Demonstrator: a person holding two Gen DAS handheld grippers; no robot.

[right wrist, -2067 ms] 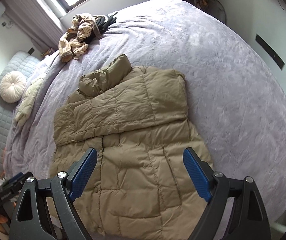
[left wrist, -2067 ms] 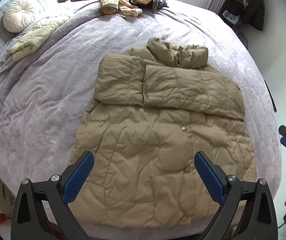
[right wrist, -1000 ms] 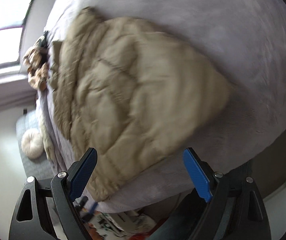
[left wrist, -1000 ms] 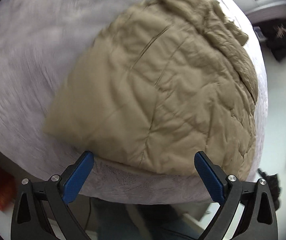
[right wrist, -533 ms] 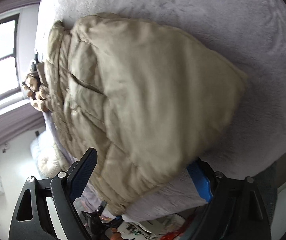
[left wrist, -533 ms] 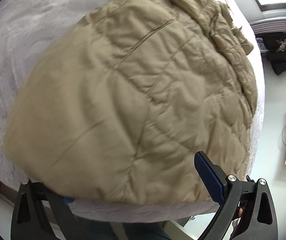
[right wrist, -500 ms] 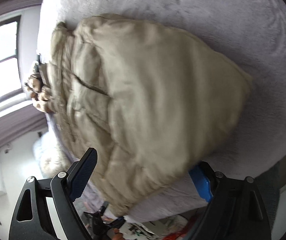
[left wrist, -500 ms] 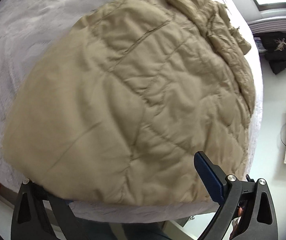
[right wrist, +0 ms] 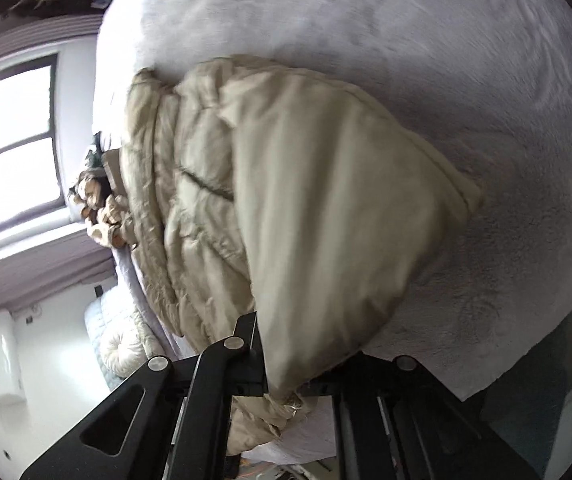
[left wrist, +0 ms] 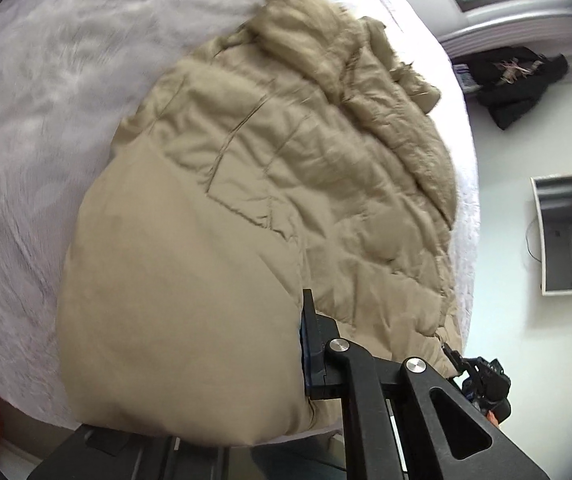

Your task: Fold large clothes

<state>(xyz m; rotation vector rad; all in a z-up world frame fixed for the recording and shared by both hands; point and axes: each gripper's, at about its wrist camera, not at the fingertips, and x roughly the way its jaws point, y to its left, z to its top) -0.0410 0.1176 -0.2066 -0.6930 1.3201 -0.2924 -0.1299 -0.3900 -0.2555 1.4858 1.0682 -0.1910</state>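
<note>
**Both jaws clamp the jacket's hem**

Both pairs of jaws have just snapped closed, each with padded fabric caught between them. The left gripper (left wrist: 286,364) pinches the near corner of the tan puffer jacket (left wrist: 306,168) at about 6 o'clock in its own view, and the cloth bulges over it and hides one finger. The right gripper (right wrist: 286,364) bites the opposite hem corner, likewise at 6 o'clock in its view. A second ago both stood wide open above the hem, clear of the cloth.

Outward from the grip, the jacket lies on the lavender bed (left wrist: 37,100), its sleeves already laid across the chest and its collar toward 12 o'clock. A heap of other clothes (right wrist: 97,208) sits beyond the collar, by the window.

With both bottom corners now secured, the hem looks ready to be lifted and carried up toward the collar, folding the body in half.
</note>
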